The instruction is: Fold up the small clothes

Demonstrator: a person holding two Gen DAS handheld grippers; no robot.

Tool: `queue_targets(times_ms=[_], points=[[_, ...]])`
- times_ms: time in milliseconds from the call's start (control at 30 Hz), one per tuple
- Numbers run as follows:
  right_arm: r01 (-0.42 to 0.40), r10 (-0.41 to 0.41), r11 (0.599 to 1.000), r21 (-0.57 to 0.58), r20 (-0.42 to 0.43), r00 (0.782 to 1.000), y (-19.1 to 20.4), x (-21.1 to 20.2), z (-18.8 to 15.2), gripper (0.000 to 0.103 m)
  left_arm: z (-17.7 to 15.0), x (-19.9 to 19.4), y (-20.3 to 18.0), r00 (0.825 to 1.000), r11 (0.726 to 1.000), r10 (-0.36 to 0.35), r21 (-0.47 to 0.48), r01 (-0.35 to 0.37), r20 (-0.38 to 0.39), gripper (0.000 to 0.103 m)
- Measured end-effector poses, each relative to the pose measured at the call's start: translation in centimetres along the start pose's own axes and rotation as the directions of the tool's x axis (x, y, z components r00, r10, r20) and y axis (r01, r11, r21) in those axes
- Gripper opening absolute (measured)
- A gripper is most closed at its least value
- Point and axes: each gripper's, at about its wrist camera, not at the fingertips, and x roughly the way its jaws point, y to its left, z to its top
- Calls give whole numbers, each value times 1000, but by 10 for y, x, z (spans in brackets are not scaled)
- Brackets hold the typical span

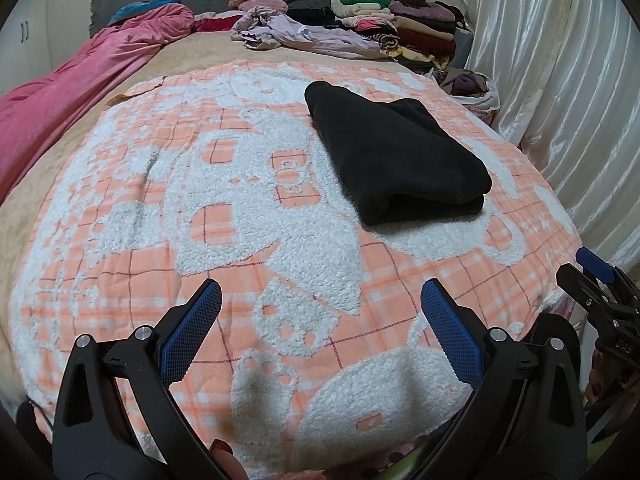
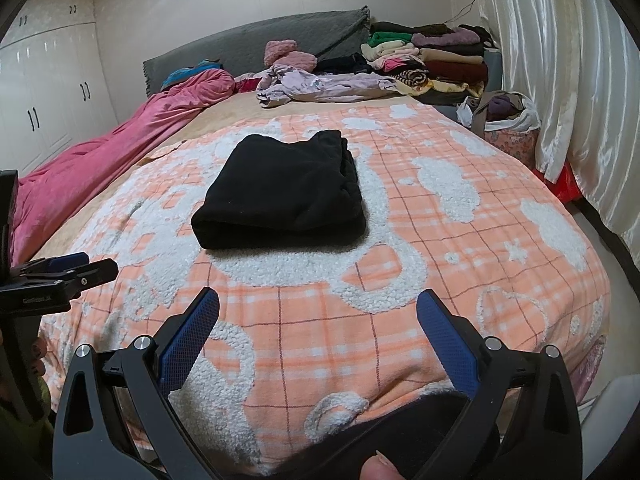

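A black garment (image 1: 394, 152) lies folded into a thick rectangle on the orange and white patterned blanket (image 1: 200, 220). It also shows in the right wrist view (image 2: 282, 194), on the blanket (image 2: 460, 240). My left gripper (image 1: 320, 304) is open and empty, held above the blanket's near edge, well short of the garment. My right gripper (image 2: 318, 312) is open and empty, also near the front edge. The right gripper shows at the right edge of the left wrist view (image 1: 596, 280), and the left gripper at the left edge of the right wrist view (image 2: 68, 270).
A pink quilt (image 2: 100, 164) runs along the bed's left side. Crumpled lilac clothes (image 2: 320, 86) and stacks of folded clothes (image 2: 432, 60) lie at the grey headboard (image 2: 260, 44). A bag of clothes (image 2: 508, 120) stands by the white curtain (image 2: 568, 80). White wardrobes (image 2: 48, 92) are at left.
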Motion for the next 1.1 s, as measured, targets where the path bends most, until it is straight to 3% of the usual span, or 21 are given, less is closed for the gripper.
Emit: queue_targets(times_ms=[600, 800, 967, 1033, 1100], points=[[15, -15, 1000, 13, -5, 1000, -4, -1, 0, 99, 1, -2, 0, 1000, 1000, -21, 2, 21, -14, 94], [30, -29, 998, 56, -7, 1000, -12, -1, 0, 98, 0, 6, 13, 997, 998, 55, 15, -54, -53, 94], [92, -99, 977, 193, 28, 995, -51, -16, 0, 98, 6, -2, 67, 997, 993, 77, -85, -78, -21, 94], [156, -180, 943, 294, 57, 982, -87, -34, -4, 98, 15, -12, 106, 987, 977, 159, -142, -156, 9, 94], [247, -297, 887, 390, 74, 952, -127, -58, -14, 98, 25, -22, 163, 963, 939, 271, -225, -261, 12, 94]])
